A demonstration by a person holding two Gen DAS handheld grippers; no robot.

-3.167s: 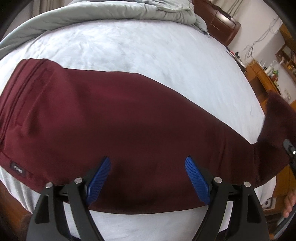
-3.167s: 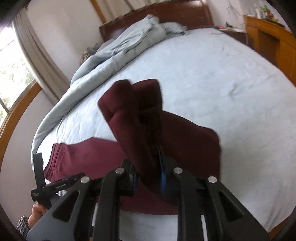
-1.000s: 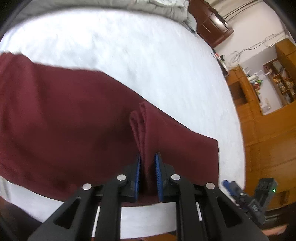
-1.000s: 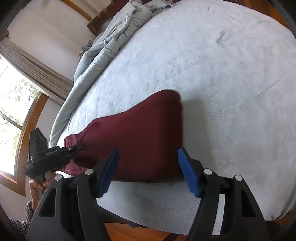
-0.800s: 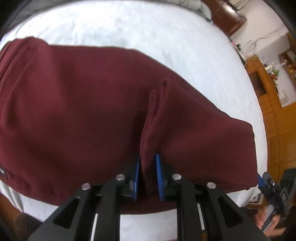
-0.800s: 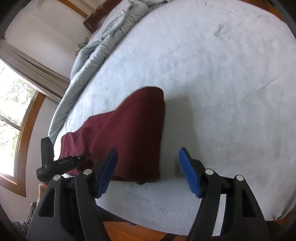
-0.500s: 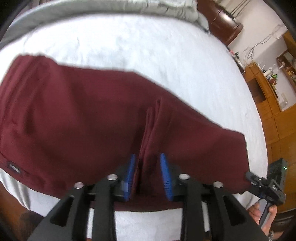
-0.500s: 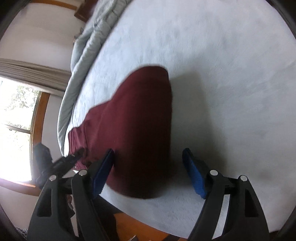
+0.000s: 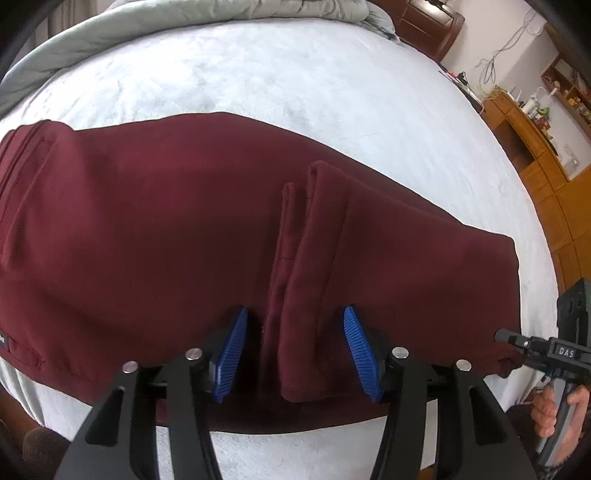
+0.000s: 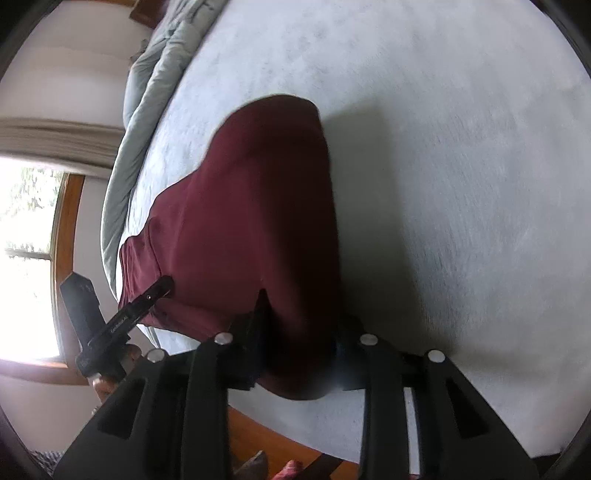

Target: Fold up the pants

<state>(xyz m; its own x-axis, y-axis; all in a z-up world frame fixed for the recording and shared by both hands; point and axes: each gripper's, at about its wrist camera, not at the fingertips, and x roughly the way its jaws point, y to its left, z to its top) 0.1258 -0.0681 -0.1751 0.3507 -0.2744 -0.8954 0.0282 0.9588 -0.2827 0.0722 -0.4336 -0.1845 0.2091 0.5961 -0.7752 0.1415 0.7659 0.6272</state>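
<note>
Maroon pants [image 9: 147, 229] lie across the white bed, their leg ends [image 9: 314, 258] folded back on top. My left gripper [image 9: 297, 350] hovers at the near edge. Its jaws are opening, with the leg ends loose between the blue pads [image 9: 232, 350], untouched. In the right wrist view the pants [image 10: 258, 206] end in a rounded fold. My right gripper [image 10: 301, 332] is closing on that fold at the near edge, and cloth fills the gap between its fingers. Each view shows the other gripper at the side: the right one [image 9: 535, 347], the left one [image 10: 122, 317].
A rumpled grey duvet [image 9: 184, 22] lies along the far side of the bed. Bare white sheet [image 9: 332, 92] spreads beyond the pants. Wooden cabinets [image 9: 535, 155] stand to the right, a window [image 10: 26, 258] to the left. The bed's wooden edge [image 10: 266, 435] runs just below the right gripper.
The left gripper let go of the leg ends, which now rest on the pants, and its jaws spread. The right gripper sank to the folded end and closed in around it.
</note>
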